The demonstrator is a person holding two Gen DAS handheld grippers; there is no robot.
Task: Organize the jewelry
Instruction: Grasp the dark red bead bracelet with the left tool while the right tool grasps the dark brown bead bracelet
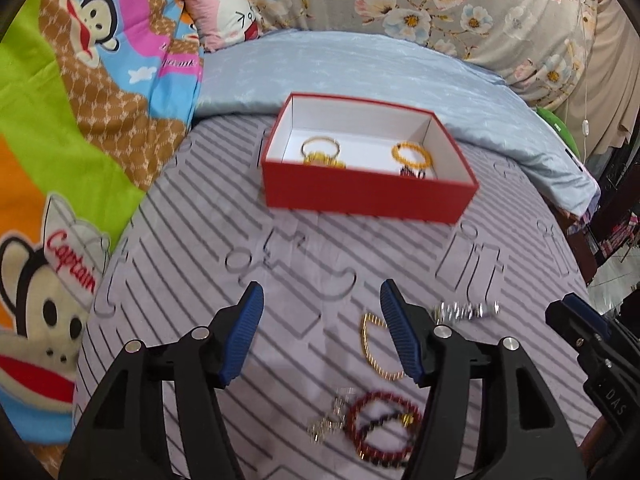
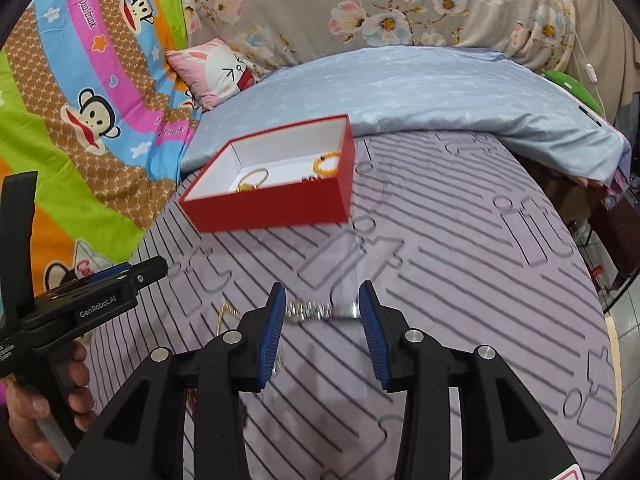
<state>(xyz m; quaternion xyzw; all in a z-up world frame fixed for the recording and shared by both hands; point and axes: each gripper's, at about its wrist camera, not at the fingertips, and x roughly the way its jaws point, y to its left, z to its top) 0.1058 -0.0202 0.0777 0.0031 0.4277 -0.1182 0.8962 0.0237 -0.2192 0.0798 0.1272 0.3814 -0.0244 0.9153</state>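
Three bracelets (image 1: 411, 153) inside red box (image 1: 368, 192)

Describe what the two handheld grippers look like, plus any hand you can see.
Both the left gripper and right gripper have black plastic linkage arms with silver pivot pins, and two fingers faced with ribbed blue pads. The left one's body carries white "GenRobot.AI" lettering. A bare hand grips its handle; no sleeve or cable shows.

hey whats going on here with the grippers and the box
A person is sorting jewelry on a striped grey bedsheet into an open red cardboard box, which already holds several bracelets. Both grippers are open and empty. The right gripper straddles a silver chain bracelet; the left gripper hovers near a thin gold bangle and a dark red beaded bracelet.
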